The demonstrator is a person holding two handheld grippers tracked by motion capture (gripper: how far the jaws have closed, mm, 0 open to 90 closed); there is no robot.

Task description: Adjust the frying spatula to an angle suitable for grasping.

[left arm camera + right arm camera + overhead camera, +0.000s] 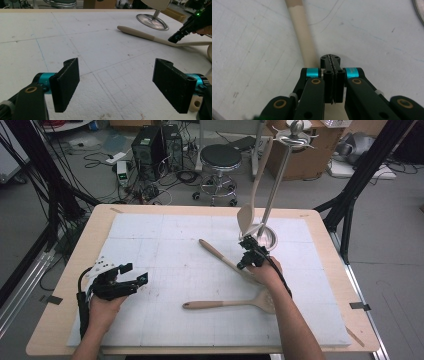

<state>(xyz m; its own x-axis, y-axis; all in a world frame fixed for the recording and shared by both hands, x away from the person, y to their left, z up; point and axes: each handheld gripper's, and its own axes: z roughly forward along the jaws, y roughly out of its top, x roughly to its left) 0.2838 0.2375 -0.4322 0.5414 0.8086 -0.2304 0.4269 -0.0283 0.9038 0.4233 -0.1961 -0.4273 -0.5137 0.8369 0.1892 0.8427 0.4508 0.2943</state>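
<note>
At the left of the white mat [150, 320], the left gripper [131, 276] rests low with its jaws spread wide and nothing between them; in the left gripper view the two black pads face each other across bare mat. Further right, two wooden utensils lie flat: a spoon [220, 255] running diagonally through the middle, and a spatula [225, 304] nearer the front edge, its broad end by the person's right wrist. The right gripper [248, 255] hovers just above the diagonal spoon, jaws pressed fully together and empty; in the right gripper view the spoon's handle [303, 37] passes just beside the closed tips, not between them. Behind it stands a metal rack [280, 180] with a round base [266, 237], and one wooden spoon [252, 195] already hangs from it.

The step in hand seems to be the approach to the next utensil for hanging. The next move calls for parting the right jaws, straddling the handle, then closing firmly before lifting toward a free hook.
</note>
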